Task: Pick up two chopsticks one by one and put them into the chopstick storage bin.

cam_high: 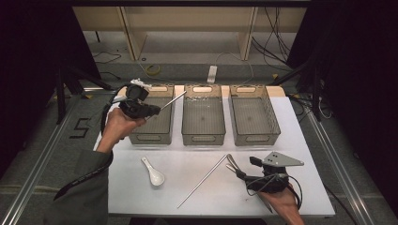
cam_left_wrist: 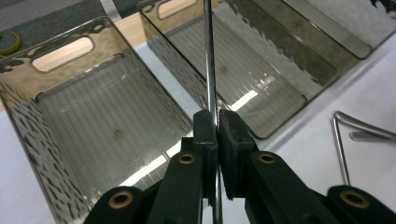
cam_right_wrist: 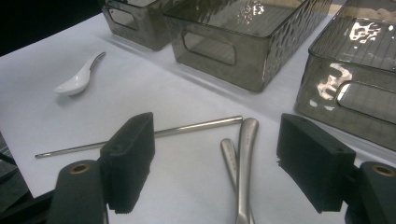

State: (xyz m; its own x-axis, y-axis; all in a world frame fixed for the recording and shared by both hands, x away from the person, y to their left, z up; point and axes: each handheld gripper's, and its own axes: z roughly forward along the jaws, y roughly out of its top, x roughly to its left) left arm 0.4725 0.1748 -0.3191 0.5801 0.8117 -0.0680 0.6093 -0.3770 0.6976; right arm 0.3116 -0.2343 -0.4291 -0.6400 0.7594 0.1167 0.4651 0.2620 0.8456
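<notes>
The fingers of the left gripper (cam_high: 157, 109) are clenching a thin metal rod (cam_high: 172, 100), holding it above the leftmost of three smoky plastic bins (cam_high: 149, 137), while the right gripper (cam_high: 241, 168) is resting on the white desk (cam_high: 211, 197) near a second rod (cam_high: 202, 181) and a white spoon (cam_high: 154, 172). In the left gripper view, the black fingers (cam_left_wrist: 205, 135) are pinching the rod (cam_left_wrist: 209, 56) upright, over the bin (cam_left_wrist: 28, 126). In the right gripper view, the fingers (cam_right_wrist: 133, 154) are standing wide apart and released, framing two metal handles (cam_right_wrist: 245, 154) lying beside the second rod (cam_right_wrist: 187, 128).
</notes>
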